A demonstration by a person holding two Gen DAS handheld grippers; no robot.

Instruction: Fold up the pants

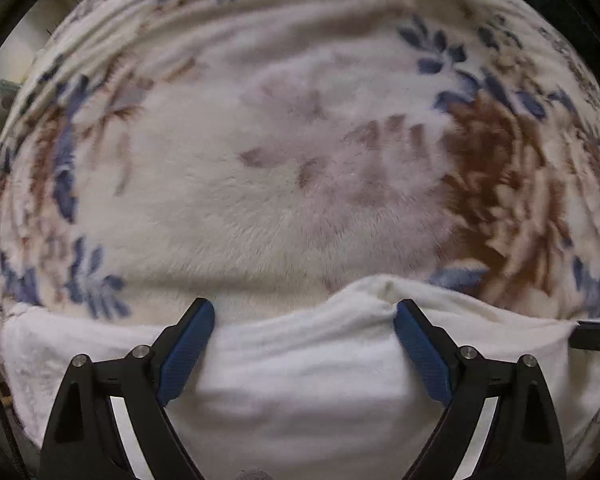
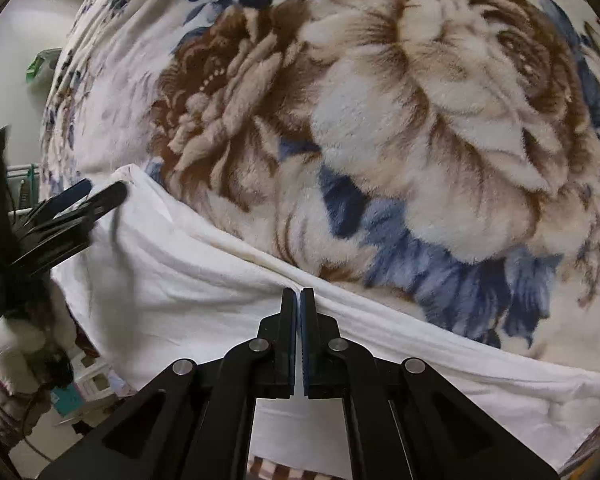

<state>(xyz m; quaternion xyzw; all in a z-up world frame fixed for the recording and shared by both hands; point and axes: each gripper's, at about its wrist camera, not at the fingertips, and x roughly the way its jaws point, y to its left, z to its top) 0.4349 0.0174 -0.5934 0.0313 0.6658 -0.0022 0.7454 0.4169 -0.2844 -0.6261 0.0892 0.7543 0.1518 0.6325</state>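
Observation:
The white pants (image 1: 300,380) lie across a floral fleece blanket (image 1: 260,160). In the left wrist view my left gripper (image 1: 305,312) is open, its blue pads on either side of the pants' far edge, which humps up by the right pad. In the right wrist view the pants (image 2: 188,280) stretch from lower right to upper left. My right gripper (image 2: 299,294) is shut on the pants' far edge, which is pinched into a ridge. The left gripper (image 2: 100,196) shows at the left, over the pants' far corner.
The blanket (image 2: 420,100) covers the whole surface, with large brown flowers and blue leaves. Past its left edge are a pale wall, a green object (image 2: 40,64) and floor clutter (image 2: 72,392). The right gripper's tip (image 1: 596,334) shows at the right edge of the left wrist view.

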